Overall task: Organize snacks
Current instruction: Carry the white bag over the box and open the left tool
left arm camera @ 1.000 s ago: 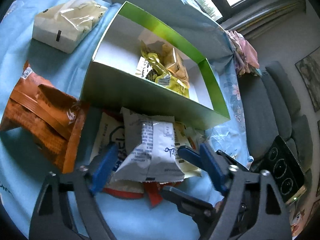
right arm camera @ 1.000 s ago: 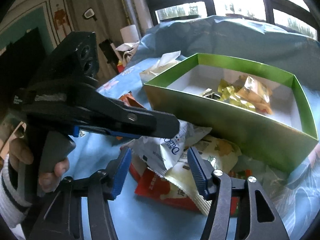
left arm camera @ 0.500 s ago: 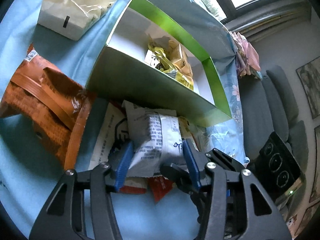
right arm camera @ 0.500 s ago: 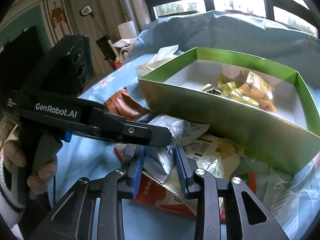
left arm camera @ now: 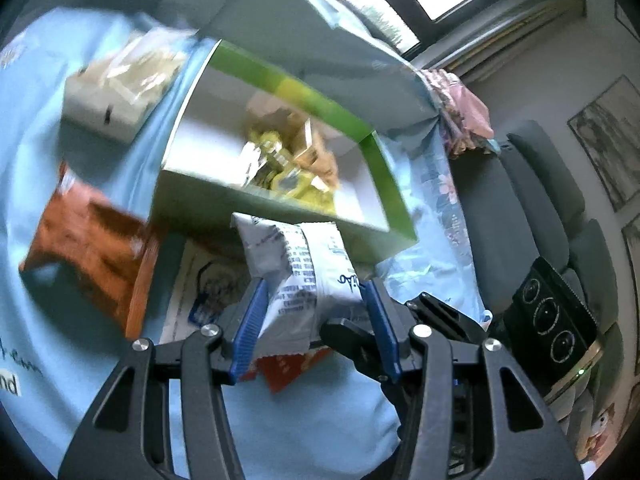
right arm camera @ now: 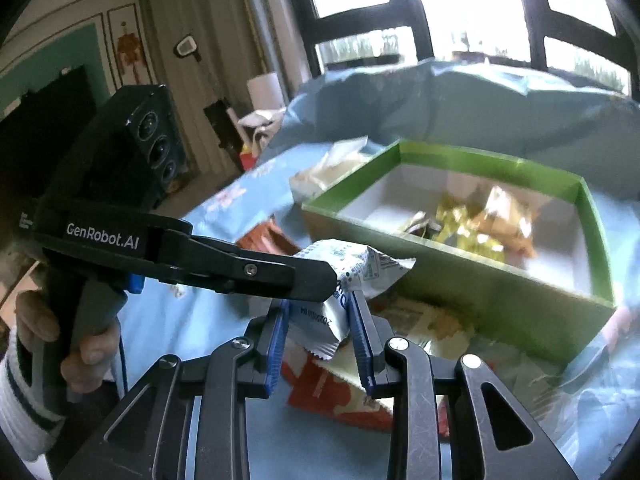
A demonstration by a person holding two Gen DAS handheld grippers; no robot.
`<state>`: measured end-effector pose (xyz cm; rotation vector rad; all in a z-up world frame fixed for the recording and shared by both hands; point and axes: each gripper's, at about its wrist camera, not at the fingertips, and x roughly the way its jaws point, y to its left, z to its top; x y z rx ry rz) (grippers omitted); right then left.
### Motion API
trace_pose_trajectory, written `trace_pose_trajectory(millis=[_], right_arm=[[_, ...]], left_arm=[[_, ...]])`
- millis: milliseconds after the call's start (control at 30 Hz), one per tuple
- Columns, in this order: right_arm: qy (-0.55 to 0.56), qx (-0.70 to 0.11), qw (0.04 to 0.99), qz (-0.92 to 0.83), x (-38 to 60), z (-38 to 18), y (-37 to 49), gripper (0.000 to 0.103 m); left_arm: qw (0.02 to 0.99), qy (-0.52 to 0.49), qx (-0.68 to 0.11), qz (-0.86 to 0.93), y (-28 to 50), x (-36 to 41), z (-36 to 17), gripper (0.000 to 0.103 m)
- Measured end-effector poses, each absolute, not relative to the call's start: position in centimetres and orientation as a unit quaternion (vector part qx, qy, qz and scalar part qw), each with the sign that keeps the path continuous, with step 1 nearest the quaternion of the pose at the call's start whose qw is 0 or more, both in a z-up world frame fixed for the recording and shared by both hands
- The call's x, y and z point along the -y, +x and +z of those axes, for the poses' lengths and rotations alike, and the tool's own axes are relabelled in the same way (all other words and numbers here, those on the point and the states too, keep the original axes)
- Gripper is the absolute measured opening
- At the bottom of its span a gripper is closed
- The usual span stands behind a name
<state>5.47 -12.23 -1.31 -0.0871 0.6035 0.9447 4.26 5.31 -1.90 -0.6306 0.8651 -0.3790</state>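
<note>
A white snack packet with blue print (left arm camera: 296,256) hangs just above the pile, in front of the green box (left arm camera: 384,168). My left gripper (left arm camera: 314,296) is shut on its lower end, blue pads pressing both sides. My right gripper (right arm camera: 319,308) is shut on the same white packet (right arm camera: 352,268) from the other side, beneath the left gripper's black jaw (right arm camera: 240,268). Yellow and orange snacks (left arm camera: 288,160) lie inside the box. Under the packet lie a red packet (right arm camera: 332,392) and a pale flat packet (left arm camera: 200,280).
An orange snack bag (left arm camera: 88,248) lies left of the box on the blue cloth. A tissue pack (left arm camera: 116,92) sits at the far left. A grey sofa (left arm camera: 520,200) stands to the right. A person's hand (right arm camera: 80,344) holds the left gripper's handle.
Both grippers have closed on the white packet and risen, lifting it off the pile toward the green box. The view is blurred from motion.
</note>
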Motion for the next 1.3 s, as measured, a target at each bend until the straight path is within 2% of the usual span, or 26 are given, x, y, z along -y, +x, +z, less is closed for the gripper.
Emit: trace_pose_trajectory(millis=[267,533,800,1300], right_arm=[[-0.034,-0.252,0.867,0.428,13.2,1.9,8.2,0.032],[-0.024,-0.249,0.878,0.408,13.4,2.9,13.3,0.032],[-0.022,-0.276,0.873,0.401,12.6,1.5,17.1,0.032],[-0.02,-0.331,0.862,0.384,12.0,-1.5,19.4,0.032]], left_arm=[[0.863,-0.262,-0.385,-0.195,8.1,-3.4,1.2,0.05],[0.864,-0.261,-0.378,-0.207,13.3,-3.2,1.3,0.051],[0.853,-0.273,-0.399,-0.196,17.4,-3.9,-0.6,0.051],[0.836,-0.282,-0.437,-0.175,19.0,-3.7,-3.2,0.052]])
